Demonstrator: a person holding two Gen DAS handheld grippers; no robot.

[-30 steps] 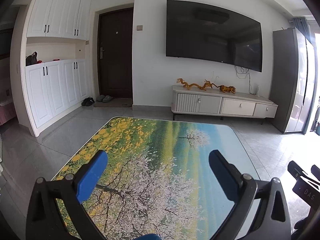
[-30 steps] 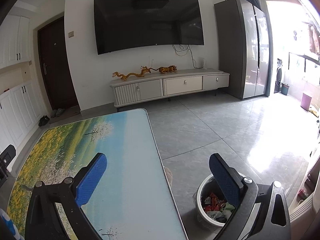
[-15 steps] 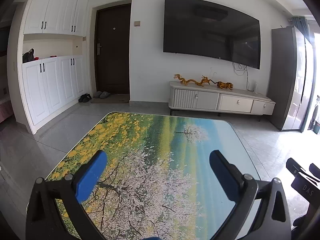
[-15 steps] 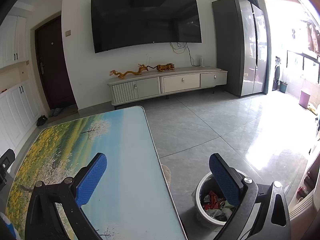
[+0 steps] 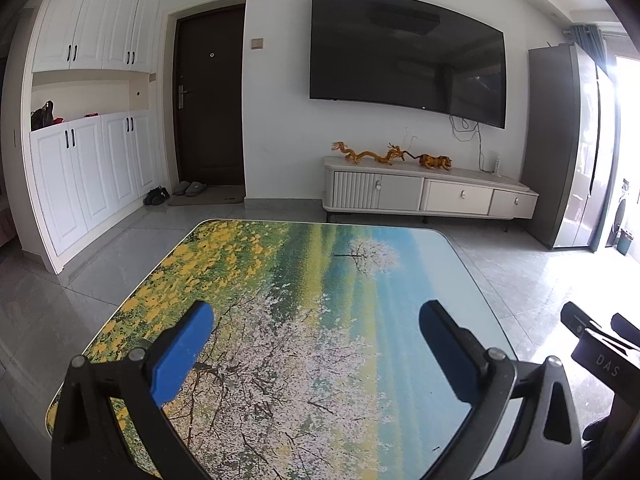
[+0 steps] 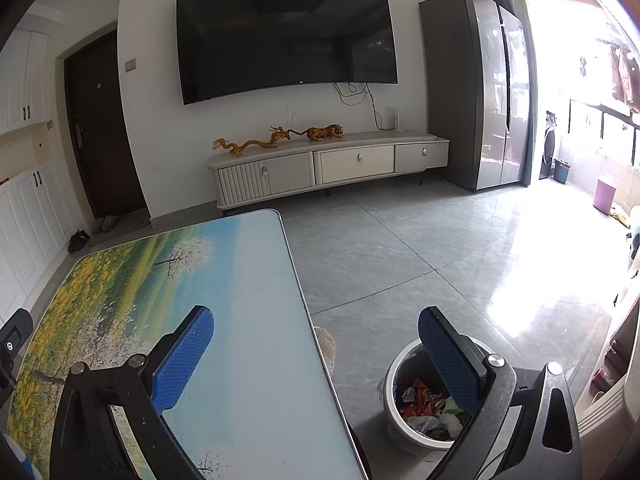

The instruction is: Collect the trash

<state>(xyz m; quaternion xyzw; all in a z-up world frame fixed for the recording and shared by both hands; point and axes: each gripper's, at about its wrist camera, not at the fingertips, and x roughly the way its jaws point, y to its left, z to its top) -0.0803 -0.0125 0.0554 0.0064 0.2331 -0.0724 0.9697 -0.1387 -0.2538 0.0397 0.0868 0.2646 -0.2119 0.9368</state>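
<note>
Hovering over the desk (image 5: 320, 300), left claw (image 5: 316, 344) and right claw (image 6: 316, 344) both spread apart, gripping nothing. Apparently finishing: no loose trash showing ahead, bin (image 6: 396, 372) below right claw already holding wrappers. Next, probably scanning for leftovers.

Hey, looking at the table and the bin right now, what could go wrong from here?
Both tongs, left and right, are open and hold nothing. The trash bin stands on the floor beside the table, close to its edge, so a low swing of the right tongs might knock it and spill the wrappers inside. The glossy floor might let the bin slide if bumped.
</note>
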